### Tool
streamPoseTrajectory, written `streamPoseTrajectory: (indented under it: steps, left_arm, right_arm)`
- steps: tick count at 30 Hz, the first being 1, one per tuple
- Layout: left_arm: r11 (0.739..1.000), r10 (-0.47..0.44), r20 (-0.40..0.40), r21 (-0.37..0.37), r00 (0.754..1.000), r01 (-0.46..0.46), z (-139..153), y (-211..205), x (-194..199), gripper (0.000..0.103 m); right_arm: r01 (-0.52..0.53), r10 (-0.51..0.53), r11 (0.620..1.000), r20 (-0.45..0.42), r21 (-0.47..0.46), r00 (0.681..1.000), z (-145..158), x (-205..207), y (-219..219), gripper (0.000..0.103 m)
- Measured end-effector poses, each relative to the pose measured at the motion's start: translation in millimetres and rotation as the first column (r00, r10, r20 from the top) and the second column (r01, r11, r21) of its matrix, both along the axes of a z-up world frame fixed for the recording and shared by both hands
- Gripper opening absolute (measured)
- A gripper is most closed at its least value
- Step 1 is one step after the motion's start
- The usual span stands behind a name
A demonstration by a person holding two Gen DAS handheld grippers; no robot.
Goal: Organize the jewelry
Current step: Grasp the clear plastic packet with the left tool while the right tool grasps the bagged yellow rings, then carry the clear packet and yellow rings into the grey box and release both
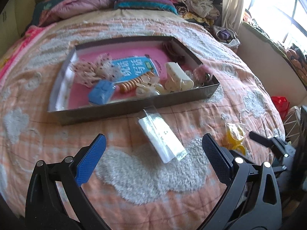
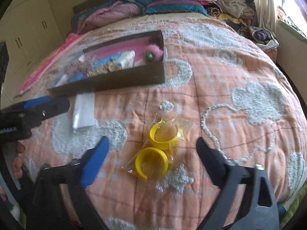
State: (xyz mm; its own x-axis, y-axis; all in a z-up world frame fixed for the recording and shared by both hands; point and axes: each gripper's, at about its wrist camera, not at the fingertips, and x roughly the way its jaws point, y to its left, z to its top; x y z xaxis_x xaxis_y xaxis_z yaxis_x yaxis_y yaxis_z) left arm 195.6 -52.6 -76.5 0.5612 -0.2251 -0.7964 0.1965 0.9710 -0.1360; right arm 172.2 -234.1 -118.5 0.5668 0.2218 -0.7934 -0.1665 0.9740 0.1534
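Note:
A shallow dark tray (image 1: 134, 108) lies on the bed with a pink book inside and several hair and jewelry pieces: a blue box (image 1: 101, 92), an orange bead bracelet (image 1: 132, 84), a cream clip (image 1: 178, 74) and a pink fluffy piece (image 1: 203, 72). A clear white packet (image 1: 161, 136) lies in front of the tray, between the fingers of my open, empty left gripper (image 1: 153, 145). Two yellow cuff hoops in a clear bag (image 2: 159, 147) lie between the fingers of my open right gripper (image 2: 152, 149). The tray (image 2: 130, 76) and the packet (image 2: 84, 111) also show in the right wrist view.
The bed has an orange quilt with fluffy grey patches (image 1: 145, 168). Pillows and piled clothes (image 1: 134, 2) lie at the far end. A window (image 1: 278, 9) is at the right. The left gripper (image 2: 36, 107) enters the right wrist view from the left.

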Motion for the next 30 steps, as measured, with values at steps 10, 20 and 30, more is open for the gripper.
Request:
streamPoseTrajectory:
  steps: [10,20,30]
  left_arm:
    - [0.997,-0.009,-0.043,0.076,0.999,0.012,-38,-26,22,0.048]
    - [0.997,-0.071,0.023,0.040,0.997,0.070,-11,-14,0,0.031]
    - [0.999,-0.028,0.137,-0.022,0.990,0.032,50,27,-32,0.031]
  right_arm:
    - [-0.144,0.146,0.987,-0.019,0.074,0.989,6,-29,-2,0.038]
    - [-0.132,0.122,0.985,0.092,0.108,0.988,53,-51,-15,0.038]
    - [-0.174,0.145,0.977,0.214,0.124,0.966,105,-54,-8,0.038]
